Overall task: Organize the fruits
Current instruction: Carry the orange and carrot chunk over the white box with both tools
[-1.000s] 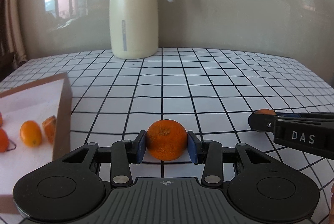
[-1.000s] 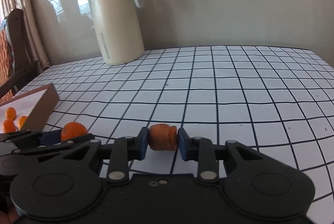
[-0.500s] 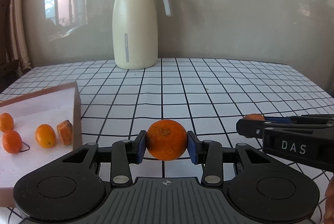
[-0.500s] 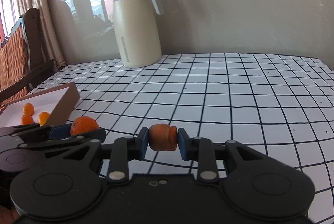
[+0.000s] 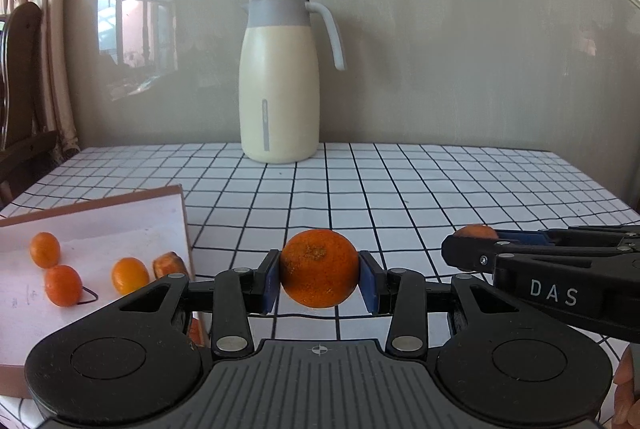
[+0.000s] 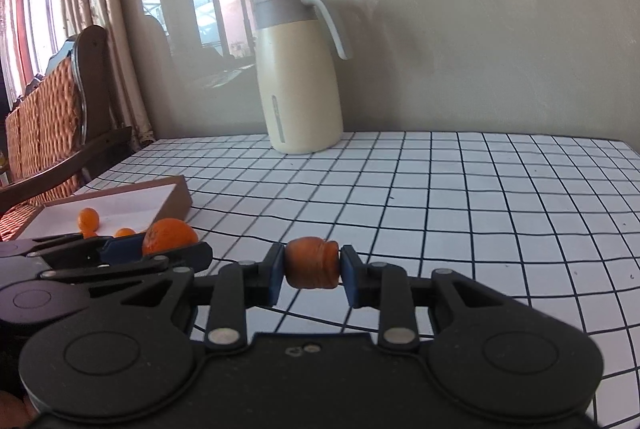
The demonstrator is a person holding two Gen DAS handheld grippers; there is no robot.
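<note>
Round orange mandarin (image 5: 319, 274), rough-skinned, stem dimple turned up and toward the camera, clamped between two blue pads and lifted clear of the checked tablecloth (image 5: 400, 197), just right of the box's right wall. Small brownish-orange fruit (image 6: 312, 262), wrinkled and barrel-shaped with a narrower cap end pointing right, lying sideways, likewise pinched between blue pads above the cloth, to the right of the mandarin. Shallow cardboard box (image 5: 182, 213), white inside, at the table's left edge. In it, four small fruits: two round orange ones (image 5: 45, 250) (image 5: 63, 285) near the left, touching or nearly so, an oval kumquat-like one (image 5: 129, 275), and a brownish wrinkled piece (image 5: 169, 264) close by the right wall.
</note>
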